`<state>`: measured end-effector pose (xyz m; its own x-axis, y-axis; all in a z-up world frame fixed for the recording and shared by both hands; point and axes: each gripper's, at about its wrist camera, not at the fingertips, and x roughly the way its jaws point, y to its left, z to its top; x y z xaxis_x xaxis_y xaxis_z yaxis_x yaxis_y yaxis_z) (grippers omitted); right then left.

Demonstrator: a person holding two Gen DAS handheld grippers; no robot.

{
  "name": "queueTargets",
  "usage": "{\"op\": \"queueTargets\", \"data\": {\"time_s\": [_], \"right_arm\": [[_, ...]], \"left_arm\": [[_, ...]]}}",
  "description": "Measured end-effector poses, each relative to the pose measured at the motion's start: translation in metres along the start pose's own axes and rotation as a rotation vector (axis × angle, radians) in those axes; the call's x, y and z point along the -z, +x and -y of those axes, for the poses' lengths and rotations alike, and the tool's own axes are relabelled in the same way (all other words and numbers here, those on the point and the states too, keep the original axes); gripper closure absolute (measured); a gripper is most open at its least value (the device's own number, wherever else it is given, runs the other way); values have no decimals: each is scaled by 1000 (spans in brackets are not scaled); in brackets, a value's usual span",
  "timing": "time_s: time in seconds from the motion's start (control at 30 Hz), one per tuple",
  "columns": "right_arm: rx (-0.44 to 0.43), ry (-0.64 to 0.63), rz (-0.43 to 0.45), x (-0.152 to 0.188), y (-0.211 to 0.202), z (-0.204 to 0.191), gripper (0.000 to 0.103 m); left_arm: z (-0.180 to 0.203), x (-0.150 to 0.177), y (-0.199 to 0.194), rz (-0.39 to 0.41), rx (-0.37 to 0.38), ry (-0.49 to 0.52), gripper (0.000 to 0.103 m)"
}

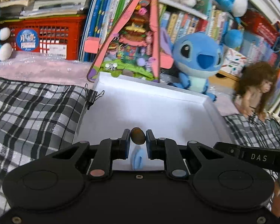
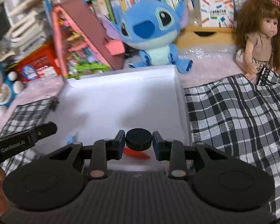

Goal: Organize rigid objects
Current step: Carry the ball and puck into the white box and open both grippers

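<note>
The left gripper (image 1: 138, 139) pinches a brown pebble (image 1: 138, 138), the right gripper (image 2: 138, 140) a black disc (image 2: 138, 139); both hang above the white tray (image 1: 205, 100) directly below.

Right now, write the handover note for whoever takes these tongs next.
Left tongs: shut on a small brown oval piece, held above the white tray.
Right tongs: shut on a black round disc, also over the tray.
In the tray: a light blue piece and a red-orange piece near the front edge.
Done: two pieces lie in the tray.
Left: set down both held pieces.
</note>
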<state>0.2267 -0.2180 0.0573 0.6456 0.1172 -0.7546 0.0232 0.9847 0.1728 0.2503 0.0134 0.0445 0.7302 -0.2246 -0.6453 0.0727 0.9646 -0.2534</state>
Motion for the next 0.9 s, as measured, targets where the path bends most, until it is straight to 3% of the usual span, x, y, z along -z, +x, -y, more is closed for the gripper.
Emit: {"op": "queueTargets", "data": {"time_s": [0.3, 0.9], "right_arm": [[10, 22, -22, -4, 35, -2, 66], [27, -36, -28, 1, 46, -11, 66]], "left_arm": [[5, 3, 27, -22, -21, 20, 87], [7, 11, 43, -45, -30, 38, 87]]}}
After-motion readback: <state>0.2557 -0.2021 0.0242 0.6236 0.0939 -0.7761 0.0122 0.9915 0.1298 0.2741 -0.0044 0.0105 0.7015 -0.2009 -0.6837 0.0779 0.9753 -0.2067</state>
